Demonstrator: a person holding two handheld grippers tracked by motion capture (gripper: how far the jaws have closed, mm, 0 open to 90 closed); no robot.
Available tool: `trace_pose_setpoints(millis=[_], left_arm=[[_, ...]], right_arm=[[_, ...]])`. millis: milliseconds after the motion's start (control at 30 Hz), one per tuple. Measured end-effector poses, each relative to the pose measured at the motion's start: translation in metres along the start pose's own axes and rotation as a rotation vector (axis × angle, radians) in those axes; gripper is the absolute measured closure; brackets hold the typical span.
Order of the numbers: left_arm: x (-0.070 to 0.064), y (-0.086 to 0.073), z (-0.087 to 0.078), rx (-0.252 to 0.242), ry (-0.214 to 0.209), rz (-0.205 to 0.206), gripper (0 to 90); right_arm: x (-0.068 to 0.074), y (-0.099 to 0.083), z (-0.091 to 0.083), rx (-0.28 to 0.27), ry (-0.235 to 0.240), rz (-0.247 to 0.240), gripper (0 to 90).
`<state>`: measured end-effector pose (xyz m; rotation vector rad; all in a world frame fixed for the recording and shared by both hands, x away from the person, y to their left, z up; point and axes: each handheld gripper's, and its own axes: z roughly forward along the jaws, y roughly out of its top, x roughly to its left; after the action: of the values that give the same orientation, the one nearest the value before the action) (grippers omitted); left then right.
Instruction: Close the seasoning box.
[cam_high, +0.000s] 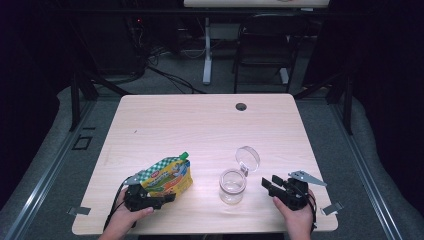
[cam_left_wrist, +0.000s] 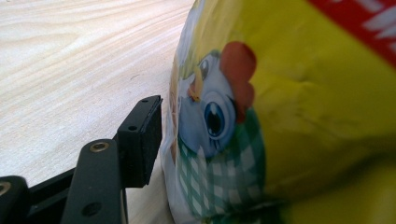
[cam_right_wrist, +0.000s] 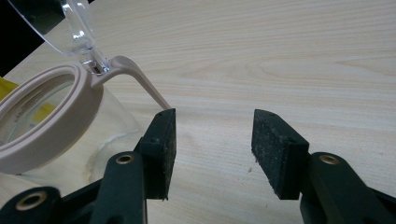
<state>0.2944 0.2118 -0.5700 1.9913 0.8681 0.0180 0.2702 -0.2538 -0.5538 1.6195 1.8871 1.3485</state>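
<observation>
A yellow pouch (cam_high: 167, 175) with a green checked band and a green cap leans at the table's front left. My left gripper (cam_high: 167, 197) holds its lower edge. In the left gripper view one pad (cam_left_wrist: 140, 140) presses the pouch (cam_left_wrist: 289, 116), which hides the other jaw. A clear glass jar (cam_high: 232, 186) with a beige rim (cam_right_wrist: 46, 126) stands front centre, its clear lid (cam_high: 248, 158) flipped open behind it. My right gripper (cam_high: 267, 184) sits open just right of the jar, nothing between its pads (cam_right_wrist: 212, 154). The jar's beige handle (cam_right_wrist: 140, 81) ends by its left pad.
The light wooden table (cam_high: 200, 125) has a cable hole (cam_high: 241, 106) near its far edge. Beyond it are a black chair (cam_high: 265, 45) and a white desk leg (cam_high: 207, 50) on grey floor. A person's hands hold both grippers at the front edge.
</observation>
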Motion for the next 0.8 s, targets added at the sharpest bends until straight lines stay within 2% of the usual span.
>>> trace_pose_setpoints(millis=[233, 333, 433, 600, 800], left_arm=[[-0.001, -0.004, 0.005, -0.025, 0.013, 0.007, 39.4], [0.001, -0.007, 0.007, -0.041, 0.010, -0.007, 39.2], [0.001, -0.008, 0.008, -0.037, 0.015, -0.008, 37.9], [0.000, -0.010, 0.010, -0.058, 0.032, 0.008, 37.0], [-0.002, -0.014, 0.013, -0.081, 0.031, 0.009, 43.4]], right_arm=[[0.000, 0.000, 0.000, -0.004, 0.001, 0.000, 50.2], [0.000, 0.000, 0.000, -0.008, 0.003, -0.001, 50.2], [0.001, 0.000, -0.001, -0.007, 0.003, -0.001, 50.2], [0.001, 0.001, -0.001, -0.005, 0.000, -0.006, 50.1], [0.001, 0.001, -0.001, -0.005, 0.002, -0.009, 50.0]])
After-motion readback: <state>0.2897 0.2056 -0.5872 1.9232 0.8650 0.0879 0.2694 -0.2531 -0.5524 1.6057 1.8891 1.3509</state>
